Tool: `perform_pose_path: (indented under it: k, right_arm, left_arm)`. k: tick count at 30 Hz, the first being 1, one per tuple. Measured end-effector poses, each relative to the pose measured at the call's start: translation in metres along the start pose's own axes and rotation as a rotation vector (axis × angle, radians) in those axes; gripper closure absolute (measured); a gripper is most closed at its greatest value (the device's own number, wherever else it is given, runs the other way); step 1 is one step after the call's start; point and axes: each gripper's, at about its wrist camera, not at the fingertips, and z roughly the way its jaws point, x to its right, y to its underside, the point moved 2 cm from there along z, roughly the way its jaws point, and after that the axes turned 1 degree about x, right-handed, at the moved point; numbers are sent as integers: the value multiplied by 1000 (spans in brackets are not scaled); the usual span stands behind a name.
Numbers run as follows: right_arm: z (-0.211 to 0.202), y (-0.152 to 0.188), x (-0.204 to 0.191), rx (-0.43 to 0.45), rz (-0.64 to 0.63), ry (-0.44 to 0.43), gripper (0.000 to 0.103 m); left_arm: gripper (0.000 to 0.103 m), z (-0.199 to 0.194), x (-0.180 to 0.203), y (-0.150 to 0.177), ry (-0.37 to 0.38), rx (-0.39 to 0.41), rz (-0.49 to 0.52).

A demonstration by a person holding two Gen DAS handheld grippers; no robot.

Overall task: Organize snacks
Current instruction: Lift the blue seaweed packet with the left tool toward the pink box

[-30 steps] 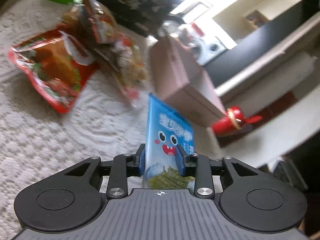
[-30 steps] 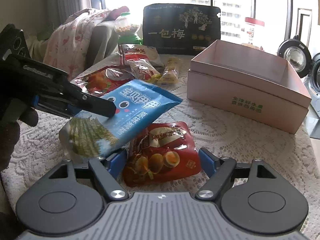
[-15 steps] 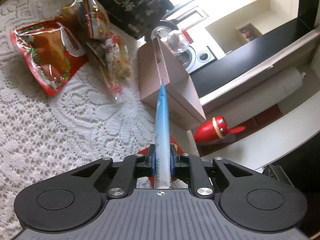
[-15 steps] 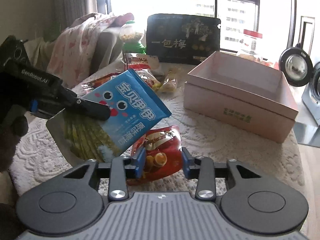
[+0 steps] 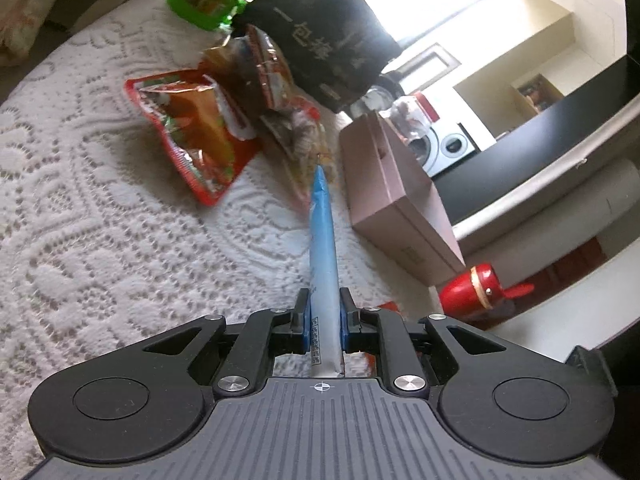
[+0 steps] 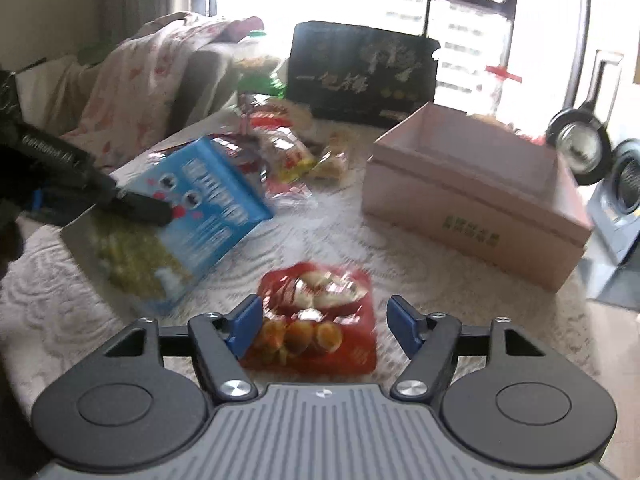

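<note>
My left gripper [image 5: 324, 308] is shut on the lower end of a blue snack packet [image 5: 323, 240], seen edge-on and pointing toward the pink box [image 5: 400, 200]. In the right wrist view the left gripper [image 6: 132, 206] holds that blue packet [image 6: 208, 200] tilted above the lace tablecloth [image 6: 304, 240]. My right gripper [image 6: 325, 308] hovers over a red packet of snacks [image 6: 320, 320] lying on the cloth. Its jaws are opening, with the packet between them and the blue pads [image 6: 244, 326] clear of its edges.
The open pink box [image 6: 472, 200] stands at the right. A pile of loose snack packets [image 6: 288, 148], a red-orange packet [image 5: 192, 136], a tall black bag [image 6: 360, 72] and a green-based jar [image 5: 204, 0] sit at the back. A red toy [image 5: 476, 288] lies beyond the table's edge.
The right gripper's jaws narrowed around the red packet, then spread apart again, and the packet stays on the cloth. The left gripper closed tight on the blue packet and swung it leftward.
</note>
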Motion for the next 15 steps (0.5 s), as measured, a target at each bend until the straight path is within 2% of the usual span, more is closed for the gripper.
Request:
perform_pose_path:
  k: [3,8,10,15]
  right_arm:
    - [-4,-2,-1,5,-11,-24,32]
    - [19,4,2,-89,81,-90,27]
    - [22,5,1,-70,105,-70,25]
    - [22,3,-9,-63,42,-32,26]
  left_arm:
    - [86,0,-2,2,8,-2,0]
    - [86,1,-4,3,11,-1,4]
    - [86,0,-5,4,11,-1,7]
    - [86,-3,-4,9,29,-6,4]
